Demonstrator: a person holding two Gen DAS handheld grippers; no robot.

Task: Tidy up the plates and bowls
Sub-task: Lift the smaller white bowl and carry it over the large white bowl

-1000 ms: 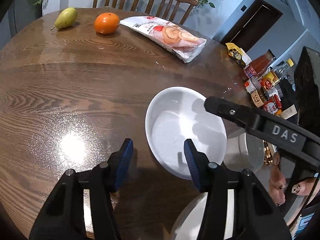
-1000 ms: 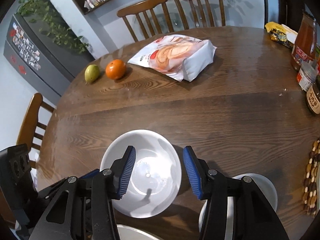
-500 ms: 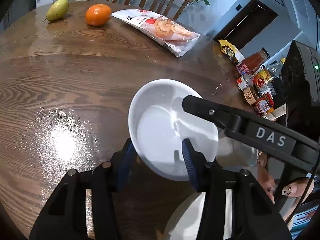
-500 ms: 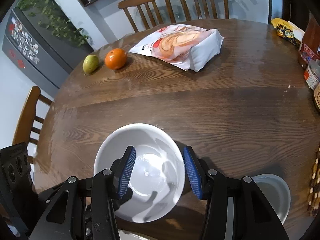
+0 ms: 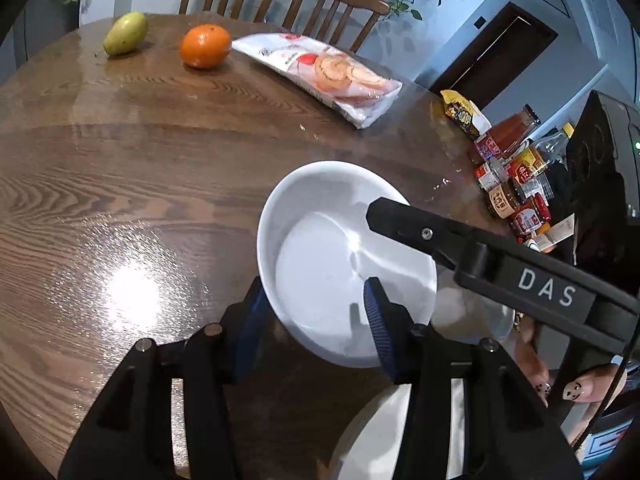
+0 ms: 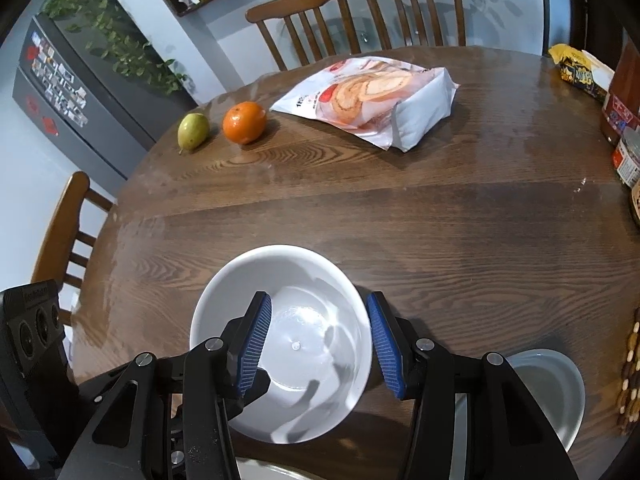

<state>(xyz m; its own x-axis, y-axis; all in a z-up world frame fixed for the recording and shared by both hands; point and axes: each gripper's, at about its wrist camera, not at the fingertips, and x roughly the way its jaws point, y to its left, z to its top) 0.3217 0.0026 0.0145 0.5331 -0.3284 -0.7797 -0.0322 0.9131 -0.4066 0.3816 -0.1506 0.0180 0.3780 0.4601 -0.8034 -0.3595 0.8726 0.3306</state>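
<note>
Between your left tool [image 5: 314,322] pads, the white bowl's [image 5: 320,272] near rim sits clamped, hiding one pad; your right tool [image 6: 318,336] hangs unclenched above.

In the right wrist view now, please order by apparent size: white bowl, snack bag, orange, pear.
1. white bowl, though it is nearest the camera
2. snack bag
3. orange
4. pear, only slightly smaller than the orange
</note>
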